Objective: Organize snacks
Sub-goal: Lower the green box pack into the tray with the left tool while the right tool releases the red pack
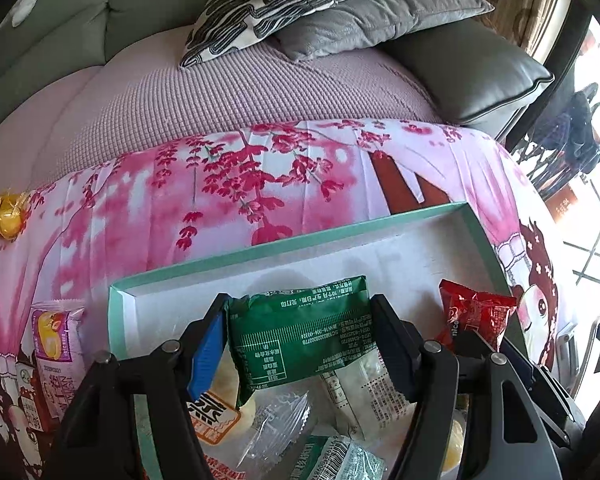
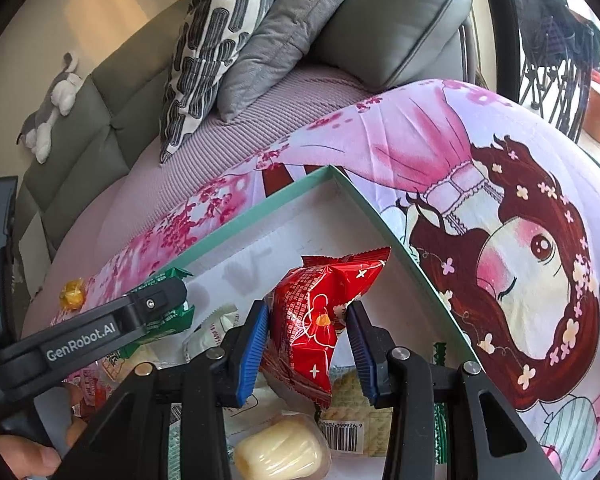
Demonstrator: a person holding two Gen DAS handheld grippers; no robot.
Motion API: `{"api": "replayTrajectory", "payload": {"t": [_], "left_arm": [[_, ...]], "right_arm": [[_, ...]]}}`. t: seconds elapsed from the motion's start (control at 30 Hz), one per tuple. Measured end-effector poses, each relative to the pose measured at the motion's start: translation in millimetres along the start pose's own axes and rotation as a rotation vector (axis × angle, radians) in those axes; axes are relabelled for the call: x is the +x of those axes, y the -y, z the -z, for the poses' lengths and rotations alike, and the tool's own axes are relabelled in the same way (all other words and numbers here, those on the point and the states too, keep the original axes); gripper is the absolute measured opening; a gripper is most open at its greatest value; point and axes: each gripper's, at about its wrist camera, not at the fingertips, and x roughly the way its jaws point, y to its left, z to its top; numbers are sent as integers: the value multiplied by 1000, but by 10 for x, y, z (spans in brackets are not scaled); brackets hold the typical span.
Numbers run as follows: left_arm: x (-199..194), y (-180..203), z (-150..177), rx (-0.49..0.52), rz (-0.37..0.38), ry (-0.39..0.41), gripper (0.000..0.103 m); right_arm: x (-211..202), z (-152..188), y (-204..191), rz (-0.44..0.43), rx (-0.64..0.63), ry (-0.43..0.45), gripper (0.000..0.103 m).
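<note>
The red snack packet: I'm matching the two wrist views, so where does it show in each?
Left wrist view: the red snack packet sits at the right, inside the teal box.
Right wrist view: it is at centre, clamped in the right tool.
Shared landmark: the box's far corner.

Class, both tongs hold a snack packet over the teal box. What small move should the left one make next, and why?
Probably lower and open the left tongs, dropping the green packet into the box. It already hangs above the box's floor, with bare space beyond it, while the right tongs hold the red packet alongside.
</note>
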Motion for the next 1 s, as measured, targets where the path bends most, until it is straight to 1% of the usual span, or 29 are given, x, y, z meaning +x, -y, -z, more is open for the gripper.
{"api": "replayTrajectory", "payload": {"t": [0.63,0.7,0.77,0.8,1.0], "left_arm": [[157,-90,-4,-36,-22,-39,72],[152,-97,-8,-47,-18,-41,72],[146,-105,-7,-52,-15,-47,72],[142,-107,-7,-54,-14,-49,72],[75,-85,10,-57,-7,-43,72]], "right_arm": [[58,5,-22,20,-28,-12,46],[65,4,-25,28,-33,-14,49],[69,5,-34,52,-47,-14,57],[72,7,-40,63,-54,-14,59],[60,4,-65,92,-83,-17,62]]}}
